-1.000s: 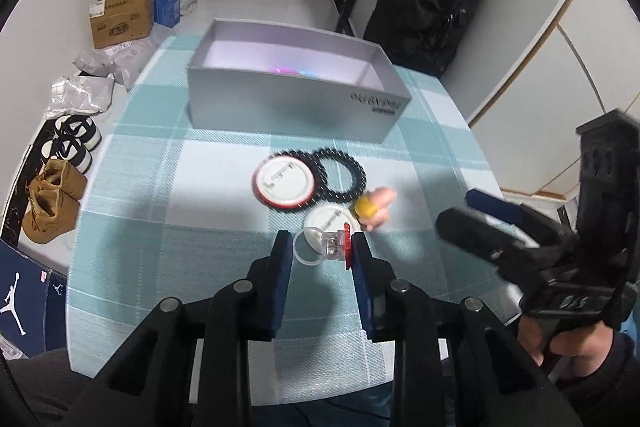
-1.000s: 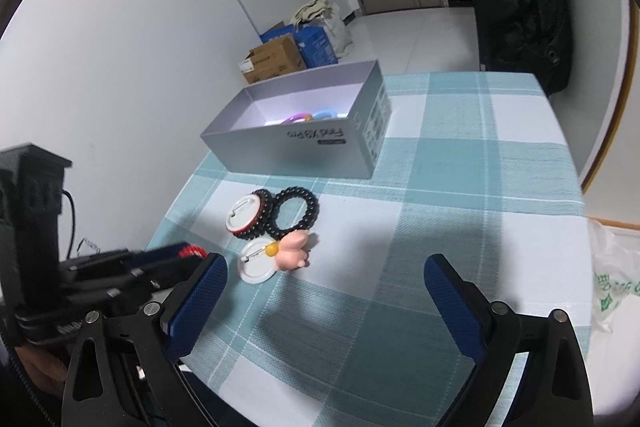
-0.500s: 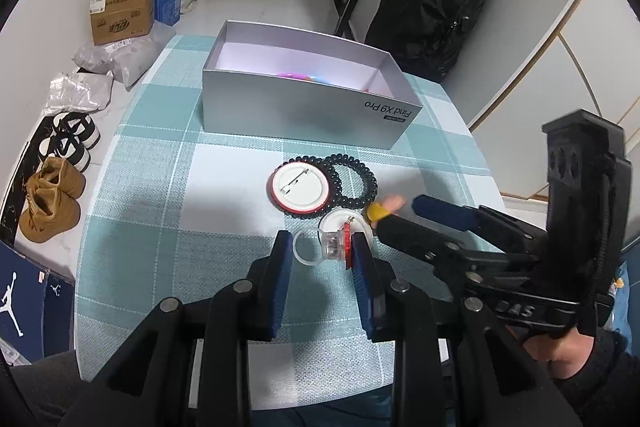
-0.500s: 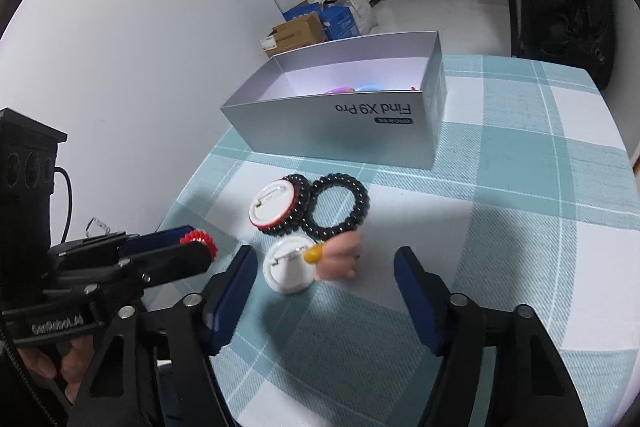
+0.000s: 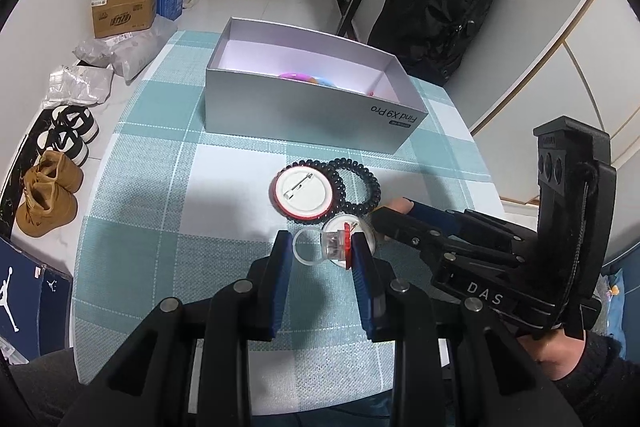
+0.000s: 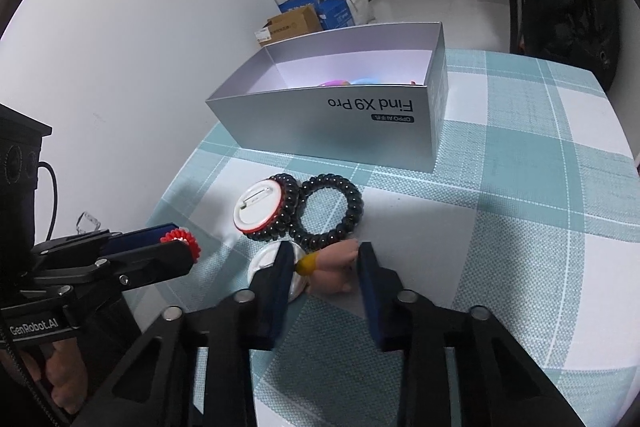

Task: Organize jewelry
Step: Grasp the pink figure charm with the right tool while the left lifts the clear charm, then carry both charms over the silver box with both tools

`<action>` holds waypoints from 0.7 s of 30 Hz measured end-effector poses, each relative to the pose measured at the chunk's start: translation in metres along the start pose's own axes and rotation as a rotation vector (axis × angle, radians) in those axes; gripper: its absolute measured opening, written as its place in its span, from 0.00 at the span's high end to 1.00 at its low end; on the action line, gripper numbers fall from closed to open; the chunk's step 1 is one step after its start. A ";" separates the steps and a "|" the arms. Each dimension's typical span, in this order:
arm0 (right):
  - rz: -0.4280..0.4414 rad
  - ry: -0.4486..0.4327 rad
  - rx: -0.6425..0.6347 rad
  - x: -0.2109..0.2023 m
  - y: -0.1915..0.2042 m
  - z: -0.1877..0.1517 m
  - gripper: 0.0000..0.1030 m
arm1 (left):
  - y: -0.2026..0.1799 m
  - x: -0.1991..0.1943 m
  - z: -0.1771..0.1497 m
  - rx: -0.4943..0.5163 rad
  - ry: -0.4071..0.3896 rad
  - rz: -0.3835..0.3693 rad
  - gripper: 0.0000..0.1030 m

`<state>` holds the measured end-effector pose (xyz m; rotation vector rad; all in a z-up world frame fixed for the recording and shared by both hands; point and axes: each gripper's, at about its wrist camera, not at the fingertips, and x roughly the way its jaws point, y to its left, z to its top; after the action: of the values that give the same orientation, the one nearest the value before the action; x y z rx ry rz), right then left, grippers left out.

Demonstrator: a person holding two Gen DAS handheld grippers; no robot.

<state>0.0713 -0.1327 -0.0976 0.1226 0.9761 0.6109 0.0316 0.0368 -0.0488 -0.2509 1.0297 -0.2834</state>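
both grippers are busy: left gripper (image 5: 320, 251) pinches a clear ring (image 5: 320, 246); right gripper (image 6: 324, 263) fingers are closing around the pink figure (image 6: 334, 265), near the black hair tie (image 6: 330, 213).

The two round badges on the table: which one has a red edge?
The bigger badge, lying pin-side up on the black bead bracelets. The smaller badge nearer the grippers is plain white, partly hidden by the right gripper.

Box (image 5: 304, 115) walls off bare cloth (image 5: 168, 259) (far side).
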 end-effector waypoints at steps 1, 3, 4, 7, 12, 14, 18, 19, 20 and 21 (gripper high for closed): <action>-0.006 -0.001 -0.001 -0.001 -0.001 0.000 0.71 | 0.000 0.000 0.000 0.000 -0.002 0.002 0.77; -0.012 -0.001 -0.003 -0.002 -0.001 0.000 0.71 | 0.000 0.001 0.000 0.000 -0.001 0.005 0.77; -0.018 -0.002 -0.001 -0.003 -0.002 0.000 0.71 | 0.000 0.001 0.000 -0.002 -0.001 0.007 0.77; -0.023 -0.009 0.019 -0.010 -0.007 0.000 0.71 | -0.001 0.002 0.000 -0.002 -0.003 0.009 0.77; -0.012 -0.043 0.040 -0.023 -0.012 0.004 0.71 | -0.003 0.001 0.003 0.005 -0.012 0.014 0.77; 0.000 -0.063 0.043 -0.028 -0.011 0.007 0.71 | -0.003 -0.001 0.005 0.006 -0.022 0.015 0.77; 0.018 -0.090 0.042 -0.040 -0.010 0.014 0.71 | -0.001 -0.008 0.014 -0.006 -0.049 0.008 0.77; 0.022 -0.098 0.038 -0.042 -0.008 0.017 0.71 | -0.001 -0.010 0.017 -0.008 -0.054 0.008 0.77; 0.025 -0.109 0.029 -0.045 -0.006 0.021 0.71 | -0.002 -0.011 0.020 -0.005 -0.060 0.013 0.77; 0.026 -0.121 0.018 -0.048 -0.003 0.024 0.71 | -0.004 -0.012 0.023 0.001 -0.068 0.019 0.77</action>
<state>0.0725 -0.1572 -0.0491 0.1860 0.8639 0.6119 0.0453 0.0392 -0.0263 -0.2478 0.9647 -0.2564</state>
